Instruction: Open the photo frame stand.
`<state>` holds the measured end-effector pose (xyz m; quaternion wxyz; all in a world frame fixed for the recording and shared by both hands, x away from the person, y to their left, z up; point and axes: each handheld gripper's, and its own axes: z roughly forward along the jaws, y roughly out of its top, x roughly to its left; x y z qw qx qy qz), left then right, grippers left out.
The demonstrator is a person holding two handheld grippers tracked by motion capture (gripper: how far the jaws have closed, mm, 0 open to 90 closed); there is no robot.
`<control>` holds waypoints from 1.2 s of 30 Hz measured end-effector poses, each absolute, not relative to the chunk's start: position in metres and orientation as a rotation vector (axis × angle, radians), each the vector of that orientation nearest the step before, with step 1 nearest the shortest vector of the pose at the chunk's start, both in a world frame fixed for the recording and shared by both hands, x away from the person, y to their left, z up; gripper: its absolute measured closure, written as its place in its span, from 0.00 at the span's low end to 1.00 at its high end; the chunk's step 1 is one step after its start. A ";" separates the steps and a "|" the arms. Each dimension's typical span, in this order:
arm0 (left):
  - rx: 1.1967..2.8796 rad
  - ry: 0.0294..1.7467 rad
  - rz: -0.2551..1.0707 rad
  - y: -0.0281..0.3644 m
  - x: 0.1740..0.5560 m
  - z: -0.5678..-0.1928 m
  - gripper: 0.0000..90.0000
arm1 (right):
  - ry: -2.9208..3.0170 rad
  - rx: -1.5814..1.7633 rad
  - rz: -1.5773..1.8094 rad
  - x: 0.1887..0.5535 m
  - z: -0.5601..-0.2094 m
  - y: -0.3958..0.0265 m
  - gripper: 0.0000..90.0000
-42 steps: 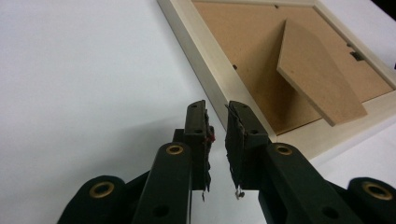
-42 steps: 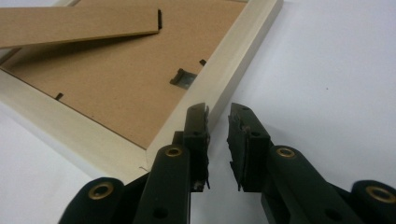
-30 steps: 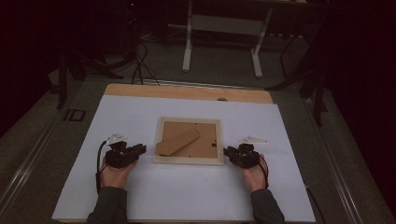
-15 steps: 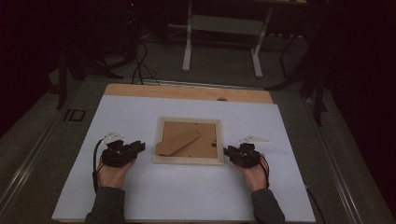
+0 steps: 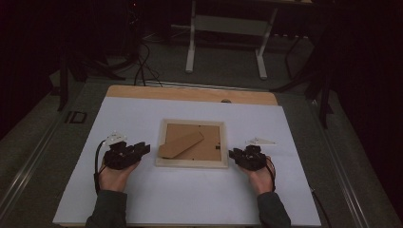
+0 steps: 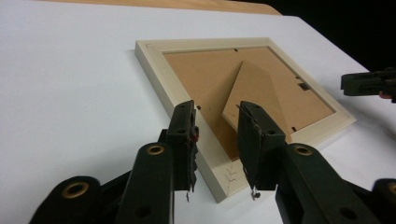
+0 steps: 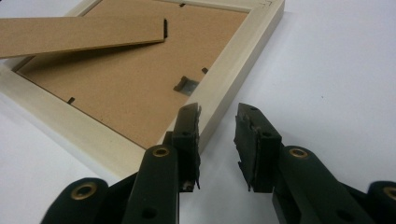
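Now my left fingers (image 6: 215, 140) and right fingers (image 7: 217, 140) have just been opening, holding nothing. My picture frame (image 5: 192, 144) lies face down on the table (image 5: 142, 199), nothing opened yet.

A picture frame (image 5: 192, 163) lies face down near the middle of the table (image 5: 304, 199), slightly closer to the near edge than to the far one, its sides parallel with the table's edges. On its backing board (image 5: 211, 141) rests the stand flap (image 5: 181, 144), running diagonally from the frame's near-left corner towards the far right. The left gripper (image 5: 142, 149) sits on the table just beside the frame's left side, near its near-left corner. The right gripper (image 5: 233, 154) sits just beside the frame's right side, near its near-right corner. Both hands reach in from the table's near edge, with the frame between them.
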<state>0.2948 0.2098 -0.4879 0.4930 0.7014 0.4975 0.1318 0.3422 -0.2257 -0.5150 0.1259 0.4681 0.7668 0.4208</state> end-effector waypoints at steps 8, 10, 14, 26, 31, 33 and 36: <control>1.684 1.195 0.317 0.209 0.295 -0.483 0.71 | 2.223 1.369 1.230 0.341 -0.514 -0.228 0.75; 1.676 1.204 0.326 0.209 0.295 -0.482 0.68 | 2.219 1.373 1.231 0.341 -0.514 -0.229 0.75; 1.664 1.219 0.324 0.212 0.294 -0.480 0.67 | 2.210 1.367 1.243 0.341 -0.512 -0.230 0.75; 1.681 1.210 0.322 0.211 0.300 -0.468 0.61 | 2.208 1.365 1.220 0.340 -0.514 -0.231 0.74; 1.690 1.212 0.315 0.210 0.307 -0.464 0.58 | 2.209 1.367 1.226 0.340 -0.513 -0.231 0.73; 1.693 1.214 0.309 0.210 0.308 -0.463 0.58 | 2.201 1.370 1.228 0.340 -0.513 -0.231 0.73; 1.693 1.218 0.293 0.208 0.312 -0.464 0.58 | 2.192 1.372 1.232 0.340 -0.512 -0.233 0.72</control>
